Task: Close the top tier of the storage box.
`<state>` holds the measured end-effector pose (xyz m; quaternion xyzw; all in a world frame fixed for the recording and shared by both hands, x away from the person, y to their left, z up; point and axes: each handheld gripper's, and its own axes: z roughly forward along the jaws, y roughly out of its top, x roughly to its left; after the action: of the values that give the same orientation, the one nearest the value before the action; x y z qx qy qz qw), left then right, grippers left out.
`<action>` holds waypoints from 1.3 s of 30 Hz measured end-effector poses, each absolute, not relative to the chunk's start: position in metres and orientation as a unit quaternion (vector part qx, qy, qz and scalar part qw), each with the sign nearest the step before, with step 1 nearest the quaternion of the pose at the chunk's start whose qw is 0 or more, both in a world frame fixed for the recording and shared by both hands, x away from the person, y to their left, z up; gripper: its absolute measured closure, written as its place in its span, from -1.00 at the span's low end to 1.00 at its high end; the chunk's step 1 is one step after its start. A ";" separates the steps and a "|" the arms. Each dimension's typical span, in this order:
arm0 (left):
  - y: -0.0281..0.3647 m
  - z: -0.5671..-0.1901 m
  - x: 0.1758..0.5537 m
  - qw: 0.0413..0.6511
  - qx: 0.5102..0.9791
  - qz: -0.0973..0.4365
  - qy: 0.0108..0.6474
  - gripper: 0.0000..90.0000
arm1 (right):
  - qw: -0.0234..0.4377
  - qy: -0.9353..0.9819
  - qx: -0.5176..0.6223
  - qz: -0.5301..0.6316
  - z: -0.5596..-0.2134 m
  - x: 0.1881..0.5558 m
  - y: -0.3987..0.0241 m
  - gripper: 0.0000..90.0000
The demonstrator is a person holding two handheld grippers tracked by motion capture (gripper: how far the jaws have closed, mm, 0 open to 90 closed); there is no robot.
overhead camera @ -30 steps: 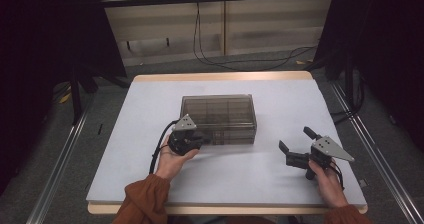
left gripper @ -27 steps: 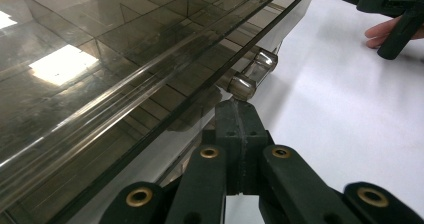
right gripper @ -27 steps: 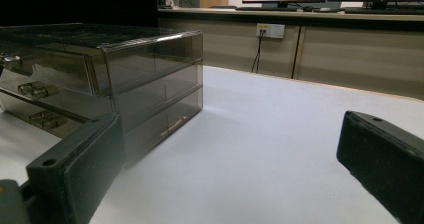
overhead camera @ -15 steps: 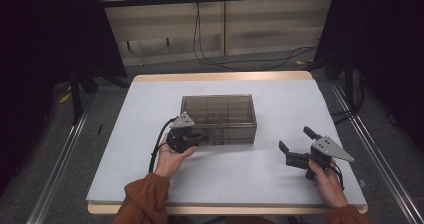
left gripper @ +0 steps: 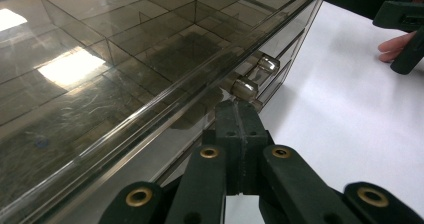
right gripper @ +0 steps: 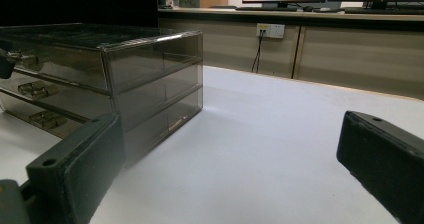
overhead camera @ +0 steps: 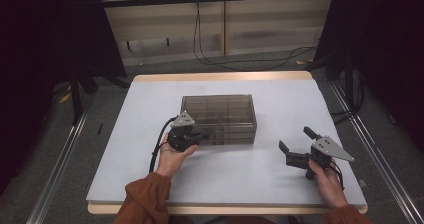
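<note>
drawer box (overhead camera: 219, 118) of smoky plastic sits mid-frame on the table (overhead camera: 250, 179); left gripper (overhead camera: 200, 134), jaws pressed together, is clamped at a drawer knob (left gripper: 244, 89), which the left gripper view shows close. next likely: a straight pull. right gripper (overhead camera: 295, 145) waits open, lower right.

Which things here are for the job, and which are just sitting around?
For the job:
- smoky clear drawer box, with metal knobs on its front
- left tongs, shut, tips at the box's front by a knob
- right tongs, open, apart from the box

Just around:
- white table
- cables on the floor behind
- wall socket
</note>
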<state>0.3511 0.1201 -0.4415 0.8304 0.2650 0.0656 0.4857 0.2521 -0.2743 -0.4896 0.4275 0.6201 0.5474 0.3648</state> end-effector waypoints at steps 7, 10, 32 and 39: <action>0.120 -0.442 0.351 0.487 0.830 0.064 0.266 1.00 | 0.365 0.620 0.428 0.547 -0.490 0.252 -0.274 -1.00; 0.121 -0.442 0.351 0.482 0.833 0.061 0.262 0.99 | 0.364 0.620 0.428 0.547 -0.490 0.252 -0.274 -1.00; 0.145 -0.431 0.325 0.475 0.839 0.060 0.258 -0.14 | 0.365 0.620 0.427 0.547 -0.490 0.252 -0.274 -1.00; 0.154 -0.428 0.319 0.480 0.833 0.056 0.269 -0.51 | 0.365 0.620 0.428 0.547 -0.490 0.252 -0.274 -1.00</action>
<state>0.3189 0.1538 -0.4281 0.8333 0.2685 0.0559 0.4799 0.2520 -0.2743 -0.4896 0.4277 0.6198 0.5472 0.3654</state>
